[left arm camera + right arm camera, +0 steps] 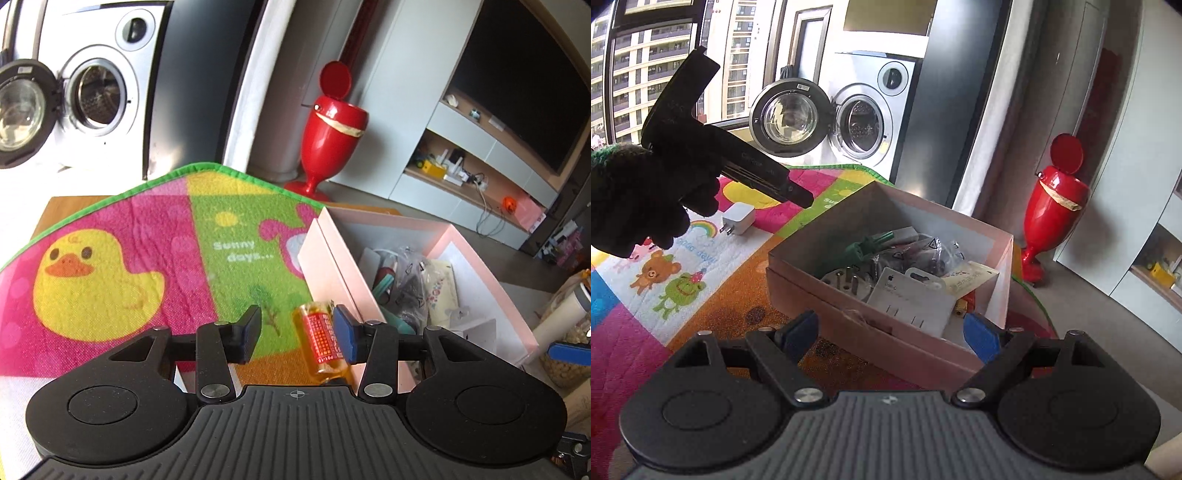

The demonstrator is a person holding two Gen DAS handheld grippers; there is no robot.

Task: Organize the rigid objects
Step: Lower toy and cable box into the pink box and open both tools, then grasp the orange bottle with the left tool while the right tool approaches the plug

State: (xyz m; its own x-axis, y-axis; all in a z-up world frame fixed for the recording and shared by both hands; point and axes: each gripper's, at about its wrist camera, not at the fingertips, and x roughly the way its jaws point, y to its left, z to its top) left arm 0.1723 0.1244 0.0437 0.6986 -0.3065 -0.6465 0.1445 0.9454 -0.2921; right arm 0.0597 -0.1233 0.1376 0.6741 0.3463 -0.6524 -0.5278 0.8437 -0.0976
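Observation:
In the left wrist view my left gripper (297, 334) is open above the colourful mat (122, 258). A small amber bottle with a red label (324, 338) sits against its right blue pad (345, 334), clear of the left pad. The pink box (334, 269) full of small items lies to the right. In the right wrist view my right gripper (892, 334) is open and empty, just in front of the pink box (886, 339). A white plug adapter (738, 218) lies on the mat behind. The left gripper body (713, 158) shows at upper left in a gloved hand.
A red pedestal bin (332, 129) stands on the floor behind the mat, also in the right wrist view (1052, 210). A washing machine with open door (849, 122) stands at the back. A TV cabinet (480, 155) is at right. Jars (569, 332) stand beside the box.

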